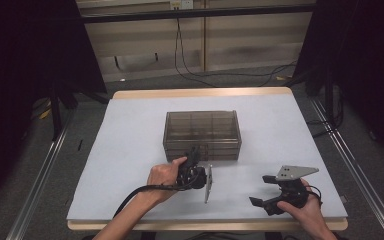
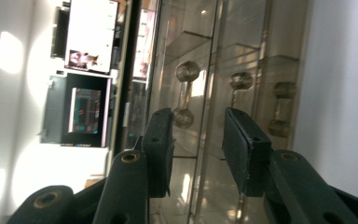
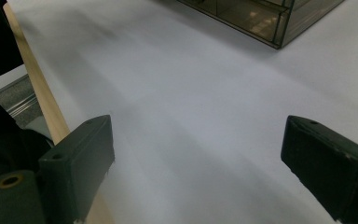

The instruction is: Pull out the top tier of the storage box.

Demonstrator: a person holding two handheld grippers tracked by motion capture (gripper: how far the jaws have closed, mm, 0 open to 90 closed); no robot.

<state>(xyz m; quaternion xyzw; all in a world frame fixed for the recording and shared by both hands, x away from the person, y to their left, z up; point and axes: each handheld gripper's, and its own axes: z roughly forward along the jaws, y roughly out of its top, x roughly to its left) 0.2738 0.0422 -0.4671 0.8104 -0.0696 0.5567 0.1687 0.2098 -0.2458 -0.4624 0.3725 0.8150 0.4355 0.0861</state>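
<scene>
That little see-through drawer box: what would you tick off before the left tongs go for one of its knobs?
1. Left tongs at the drawer box front: ok, they sit right at its near face.
2. Jaws apart enough for a knob: ok, a clear gap shows between the pads.
3. Knob lined up in the gap: cannot tell; the middle knob sits beyond the pads, roughly in line with them.
4. Pads touching anything: ok, nothing is between them.
5. Right tongs out of the way: ok, open, over bare table near the front edge.
6. Drawers shut: cannot tell.
</scene>
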